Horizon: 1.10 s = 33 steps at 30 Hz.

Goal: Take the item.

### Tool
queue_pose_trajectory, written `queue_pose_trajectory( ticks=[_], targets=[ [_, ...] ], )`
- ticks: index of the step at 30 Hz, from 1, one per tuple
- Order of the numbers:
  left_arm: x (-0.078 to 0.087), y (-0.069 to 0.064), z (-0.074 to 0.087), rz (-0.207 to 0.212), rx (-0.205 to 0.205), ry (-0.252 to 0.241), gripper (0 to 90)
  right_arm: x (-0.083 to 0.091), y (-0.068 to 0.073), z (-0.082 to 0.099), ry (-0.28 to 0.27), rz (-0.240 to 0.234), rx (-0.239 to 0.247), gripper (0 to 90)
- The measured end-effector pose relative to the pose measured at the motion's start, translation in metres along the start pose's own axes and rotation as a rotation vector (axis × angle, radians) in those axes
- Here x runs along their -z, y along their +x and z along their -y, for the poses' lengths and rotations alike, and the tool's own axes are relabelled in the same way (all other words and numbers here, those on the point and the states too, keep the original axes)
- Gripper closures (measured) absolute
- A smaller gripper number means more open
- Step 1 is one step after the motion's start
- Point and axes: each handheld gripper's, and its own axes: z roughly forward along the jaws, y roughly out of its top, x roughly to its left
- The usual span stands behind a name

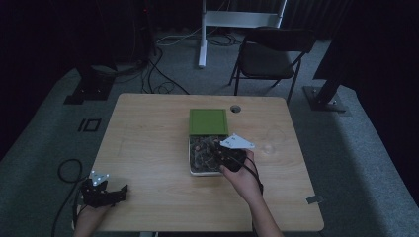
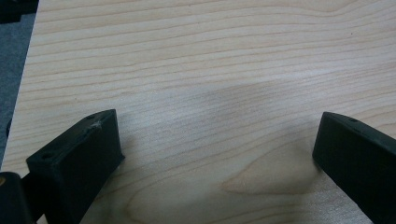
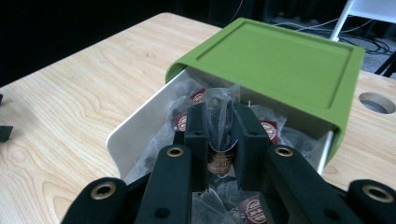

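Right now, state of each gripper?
Left gripper: open, nothing between its jaws.
Right gripper: shut on a clear packet from the drawer.

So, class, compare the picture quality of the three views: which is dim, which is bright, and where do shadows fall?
High view: dim overall, room behind nearly black, the table muted. Left gripper view: bright, sharp wood grain with a soft shadow between the jaws. Right gripper view: well lit on the green box, dark background, and the packet is clear in the right gripper.

Green box (image 3: 280, 60); white drawer (image 3: 135, 140); clear packets (image 3: 219, 112), dark-red labels; pale wood-grain table (image 2: 210, 70).
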Motion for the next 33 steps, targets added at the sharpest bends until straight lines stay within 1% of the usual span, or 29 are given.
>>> queue_pose_trajectory(
  ticks=[7,13,19,33],
  targets=[
    [0.0,0.0,0.0,0.001,0.0,0.001,1.7,0.008,-0.007,-0.004,-0.015,0.017,0.0,78.4],
    [0.0,0.0,0.0,0.001,0.0,0.001,1.7,0.014,-0.014,-0.004,-0.024,0.033,-0.011,78.4],
    [0.0,0.0,0.0,0.0,0.0,0.001,1.7,0.02,-0.023,-0.005,-0.032,0.043,-0.026,78.4],
    [0.0,0.0,0.0,0.0,0.0,0.001,1.7,0.035,-0.045,-0.002,-0.036,0.091,-0.049,78.3]
  ],
)
